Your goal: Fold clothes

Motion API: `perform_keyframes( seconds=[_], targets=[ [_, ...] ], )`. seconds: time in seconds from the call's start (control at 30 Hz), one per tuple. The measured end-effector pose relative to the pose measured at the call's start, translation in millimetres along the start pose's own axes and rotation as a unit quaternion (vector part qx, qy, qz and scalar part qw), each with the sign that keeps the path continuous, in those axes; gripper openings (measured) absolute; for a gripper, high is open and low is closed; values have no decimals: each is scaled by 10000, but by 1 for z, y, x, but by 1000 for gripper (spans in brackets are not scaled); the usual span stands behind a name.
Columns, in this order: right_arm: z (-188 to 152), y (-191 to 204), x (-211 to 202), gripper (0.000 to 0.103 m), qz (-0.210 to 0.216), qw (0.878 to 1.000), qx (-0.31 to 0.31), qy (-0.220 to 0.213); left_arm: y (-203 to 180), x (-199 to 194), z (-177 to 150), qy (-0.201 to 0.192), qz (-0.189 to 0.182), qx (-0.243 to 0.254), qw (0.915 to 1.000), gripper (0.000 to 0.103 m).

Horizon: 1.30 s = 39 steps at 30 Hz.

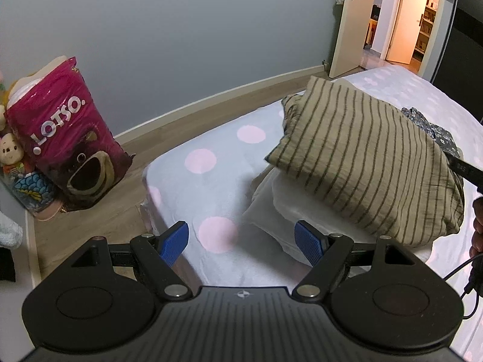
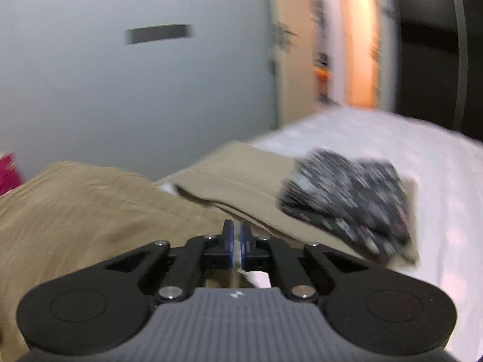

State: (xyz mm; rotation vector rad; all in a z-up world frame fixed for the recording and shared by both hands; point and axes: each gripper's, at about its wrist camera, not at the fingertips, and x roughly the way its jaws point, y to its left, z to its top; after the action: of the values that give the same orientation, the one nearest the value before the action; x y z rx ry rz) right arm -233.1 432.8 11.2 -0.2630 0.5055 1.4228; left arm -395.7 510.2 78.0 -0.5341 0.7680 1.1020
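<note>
An olive garment with dark stripes [image 1: 362,157] hangs bunched and lifted above the polka-dot bed [image 1: 181,187], over a white cloth [image 1: 271,208]. My right gripper [image 2: 237,235] is shut, its pads nearly together on the tan fabric [image 2: 75,211] at its tips; a dark part of it pokes into the garment's right side [image 1: 465,170]. My left gripper [image 1: 241,241] stands open over the bed sheet, left of and below the garment, with nothing between its blue pads. A folded dark patterned garment [image 2: 347,199] lies on a folded tan one [image 2: 241,178] further along the bed. The right wrist view is motion-blurred.
A pink LOTSO bag [image 1: 69,138] and plush toys [image 1: 12,154] stand on the wooden floor left of the bed. A grey wall runs behind, with an open door [image 1: 347,24] at the far right. A hand [image 1: 477,226] and a cable show at the right edge.
</note>
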Motion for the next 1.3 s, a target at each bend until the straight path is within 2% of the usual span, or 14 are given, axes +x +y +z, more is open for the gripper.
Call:
perform_keyframes(
  seconds=[0.07, 0.13, 0.23, 0.27, 0.3, 0.37, 0.43, 0.5, 0.67, 0.77, 0.93, 1.1, 1.17, 1.3],
  targets=[
    [-7, -7, -5, 11, 139, 9995, 210, -193, -1, -1, 0, -12, -6, -11, 10000, 77],
    [-10, -13, -26, 15, 264, 9965, 286, -739, -1, -2, 1, -25, -12, -23, 10000, 77],
    [-6, -5, -49, 39, 940, 9861, 88, -1365, -3, -3, 1, -49, -29, -12, 10000, 77],
    [-5, 0, -53, 51, 1298, 9808, -101, -1455, -4, -4, 1, -52, -36, 19, 10000, 77],
    [-4, 9, -55, 56, 1615, 9765, -433, -1359, -5, -4, 1, -55, -43, 50, 10000, 77],
    [-5, 26, -57, 57, 2169, 9634, -1094, -1134, -7, -5, 1, -46, -56, 73, 9999, 77],
    [-15, 37, -50, 54, 2075, 9603, -1742, -661, -7, -5, 1, -34, -54, 49, 10000, 77],
    [-28, 32, -38, 53, 1690, 9638, -2052, -212, -5, -4, 2, -28, -48, 18, 10000, 77],
    [-34, 5, -54, 56, 1073, 9828, -1496, -136, -7, -5, 1, -37, -94, 65, 9999, 77],
    [-32, -4, -65, 57, 1032, 9864, -1266, -194, -10, -6, 0, -43, -148, 104, 9998, 77],
    [-41, 4, -65, 54, 36, 9906, -1299, 430, -18, -8, -3, -54, -176, 237, 9995, 77],
    [-42, -3, -89, 56, 443, 9972, -580, -148, -21, -9, -6, -106, -142, 268, 9995, 77],
    [-44, 8, -109, 67, 534, 9949, -596, -620, -24, -11, -6, -139, -128, 288, 9994, 77],
    [-38, 34, -101, 66, 349, 9881, -1114, -1007, -31, -15, -7, -199, -146, 362, 9990, 77]
  ],
)
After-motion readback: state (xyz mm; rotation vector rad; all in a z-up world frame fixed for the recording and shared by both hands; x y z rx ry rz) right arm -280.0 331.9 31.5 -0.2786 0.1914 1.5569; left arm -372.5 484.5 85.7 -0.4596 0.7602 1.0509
